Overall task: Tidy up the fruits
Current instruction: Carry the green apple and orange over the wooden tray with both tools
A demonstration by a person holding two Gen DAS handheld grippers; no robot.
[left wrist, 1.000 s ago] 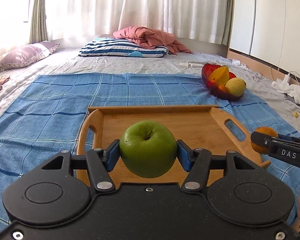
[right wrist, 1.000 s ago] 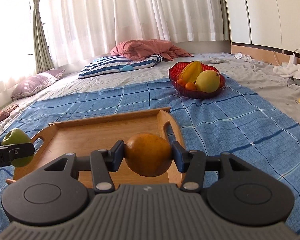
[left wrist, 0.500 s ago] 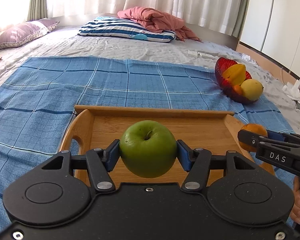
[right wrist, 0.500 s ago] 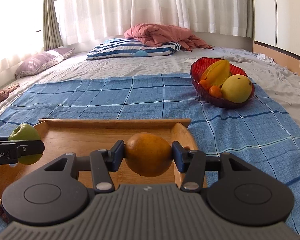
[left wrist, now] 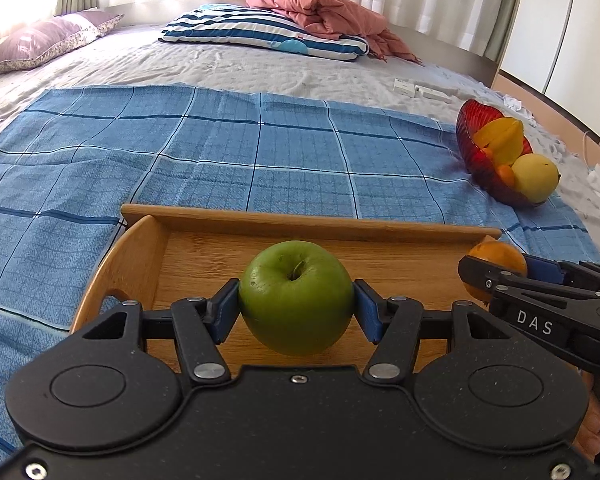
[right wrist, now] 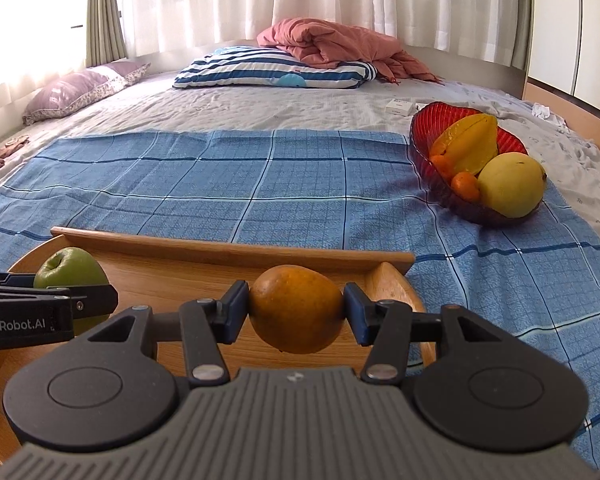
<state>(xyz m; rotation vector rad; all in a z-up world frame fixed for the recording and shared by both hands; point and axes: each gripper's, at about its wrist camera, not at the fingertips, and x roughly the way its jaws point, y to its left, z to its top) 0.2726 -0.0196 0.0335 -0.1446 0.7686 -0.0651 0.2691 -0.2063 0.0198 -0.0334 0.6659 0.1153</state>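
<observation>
My left gripper (left wrist: pixel 296 300) is shut on a green apple (left wrist: pixel 296 296) and holds it over the near part of a wooden tray (left wrist: pixel 308 224). My right gripper (right wrist: pixel 296 308) is shut on an orange (right wrist: pixel 296 308) over the tray's right end (right wrist: pixel 236 250). The orange also shows in the left wrist view (left wrist: pixel 496 256), and the apple in the right wrist view (right wrist: pixel 70 268). A red glass bowl (right wrist: pixel 432 124) at the right holds a starfruit (right wrist: pixel 466 144), a yellow fruit (right wrist: pixel 510 184) and small oranges.
The tray lies on a blue checked cloth (left wrist: pixel 220 152) spread over a grey bed. A striped pillow (left wrist: pixel 260 34), a pink blanket (left wrist: pixel 324 8) and a purple pillow (left wrist: pixel 44 42) lie at the far end. Small white boxes (left wrist: pixel 420 90) lie beyond the bowl.
Both grippers have tilted down and moved closer over the tray, still holding their fruits. The tray looks larger and the bowl has shifted right in the views.
</observation>
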